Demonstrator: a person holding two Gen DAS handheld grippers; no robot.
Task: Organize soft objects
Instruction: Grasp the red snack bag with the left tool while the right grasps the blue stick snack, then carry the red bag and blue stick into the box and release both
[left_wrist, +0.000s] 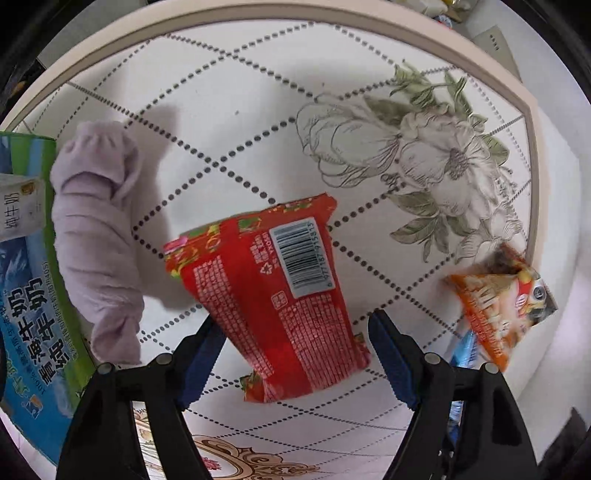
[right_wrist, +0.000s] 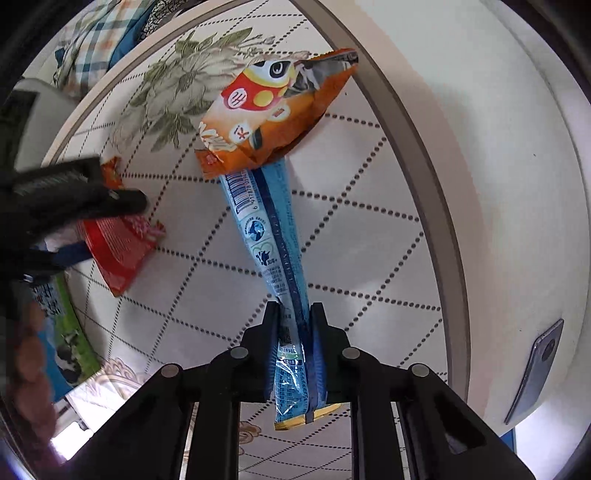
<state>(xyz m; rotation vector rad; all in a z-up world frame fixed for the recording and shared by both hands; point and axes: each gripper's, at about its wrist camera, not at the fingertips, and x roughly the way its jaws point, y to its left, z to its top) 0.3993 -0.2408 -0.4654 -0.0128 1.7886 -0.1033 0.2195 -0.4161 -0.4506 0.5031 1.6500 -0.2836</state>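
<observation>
Lying on the white dotted-diamond tabletop (left_wrist: 229, 110), the red plastic snack packet (left_wrist: 273, 295) is straddled by the released left gripper (left_wrist: 291, 343), while the long blue plastic packet (right_wrist: 273, 243) is grasped by the right gripper (right_wrist: 295, 325).

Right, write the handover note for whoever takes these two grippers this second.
Left gripper: open, fingers either side of the red snack packet, which lies barcode-up on the table; not gripped yet.
Right gripper: shut on the blue packet, whose far end is tucked under the orange snack bag near the table's edge.
Lilac cloth lies rolled beside the milk carton box, untouched.
Done: nothing visibly sorted yet.
Left: likely close on the red packet, draw the blue one clear, then place all soft items; the destination is not in view.
</observation>
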